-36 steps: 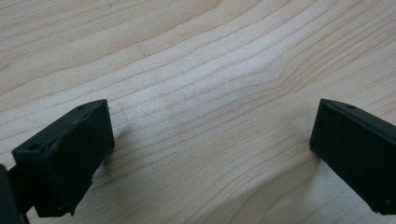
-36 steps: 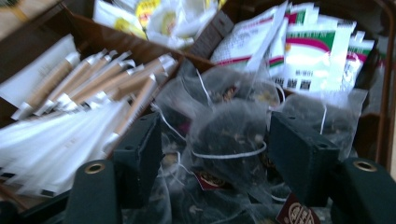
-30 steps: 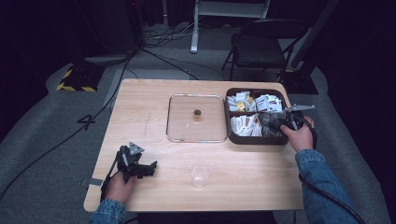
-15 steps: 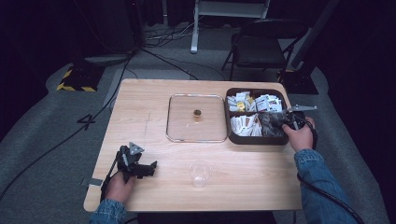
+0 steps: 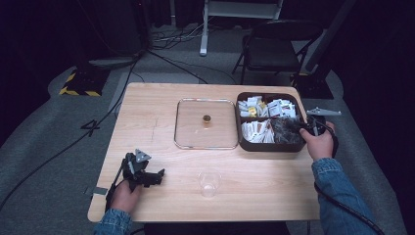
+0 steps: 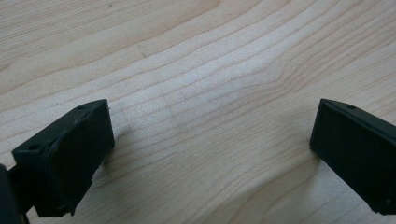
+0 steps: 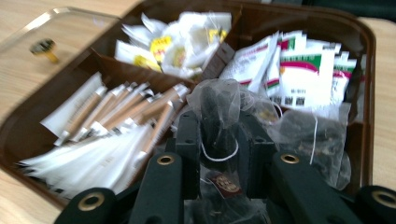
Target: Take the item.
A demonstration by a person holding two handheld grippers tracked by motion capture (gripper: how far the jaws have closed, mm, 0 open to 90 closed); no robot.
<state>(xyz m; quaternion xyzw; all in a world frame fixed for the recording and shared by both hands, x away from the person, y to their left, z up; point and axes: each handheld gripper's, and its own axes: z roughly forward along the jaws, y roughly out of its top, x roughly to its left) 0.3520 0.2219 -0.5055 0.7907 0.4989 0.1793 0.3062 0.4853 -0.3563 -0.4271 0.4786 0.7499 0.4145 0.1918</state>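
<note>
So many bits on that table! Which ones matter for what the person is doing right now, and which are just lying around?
In use:
- right gripper, shut on a mesh tea bag
- brown compartment tray the bag comes from

Lying about:
- clear lid with its small knob, beside the tray
- clear plastic cup, near the front edge
- left gripper, open, resting on the table
- paper sachets and stick packets in other compartments

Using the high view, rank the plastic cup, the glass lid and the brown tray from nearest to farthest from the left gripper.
From the left gripper, at the table's near left:
1. Plastic cup, just to its right near the front edge.
2. Glass lid, mid-table, farther back.
3. Brown tray, at the far right.
</note>
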